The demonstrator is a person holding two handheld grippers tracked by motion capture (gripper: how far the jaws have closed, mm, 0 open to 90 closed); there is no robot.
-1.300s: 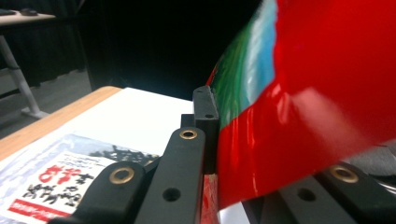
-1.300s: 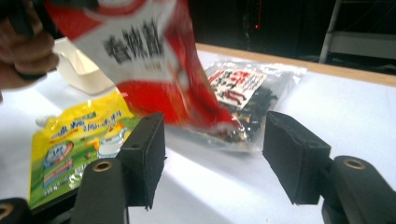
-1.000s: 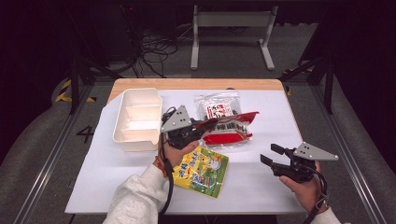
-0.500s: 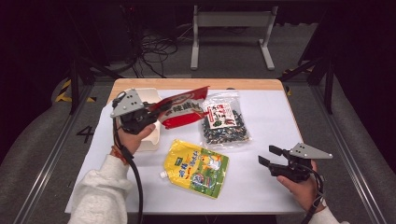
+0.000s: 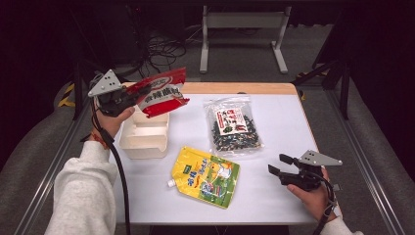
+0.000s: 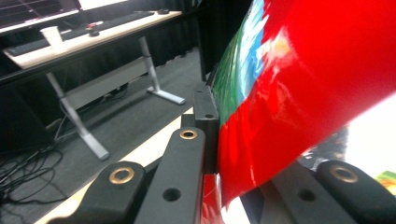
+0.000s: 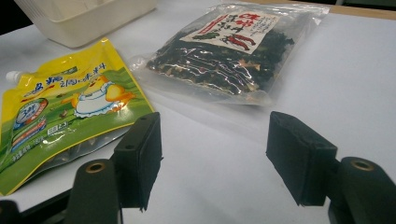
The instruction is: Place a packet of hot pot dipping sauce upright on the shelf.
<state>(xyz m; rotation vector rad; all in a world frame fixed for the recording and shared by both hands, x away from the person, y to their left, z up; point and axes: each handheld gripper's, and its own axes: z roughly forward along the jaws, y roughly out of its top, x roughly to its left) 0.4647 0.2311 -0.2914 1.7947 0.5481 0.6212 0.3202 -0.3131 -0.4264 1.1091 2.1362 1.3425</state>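
Lifted higher, the left gripper is pinching a glossy red packet above the white bin's far edge, while the right gripper is resting spread over bare tabletop.

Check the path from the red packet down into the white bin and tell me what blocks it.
Nothing visible does. The left hand-held gripper holds the red packet in the air over the far end of the white bin, whose open compartments look empty. The other packets lie apart on the table.

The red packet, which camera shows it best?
The high view: the whole red packet shows there, shut in the left gripper over the white bin. The left gripper view has it as a close red blur.
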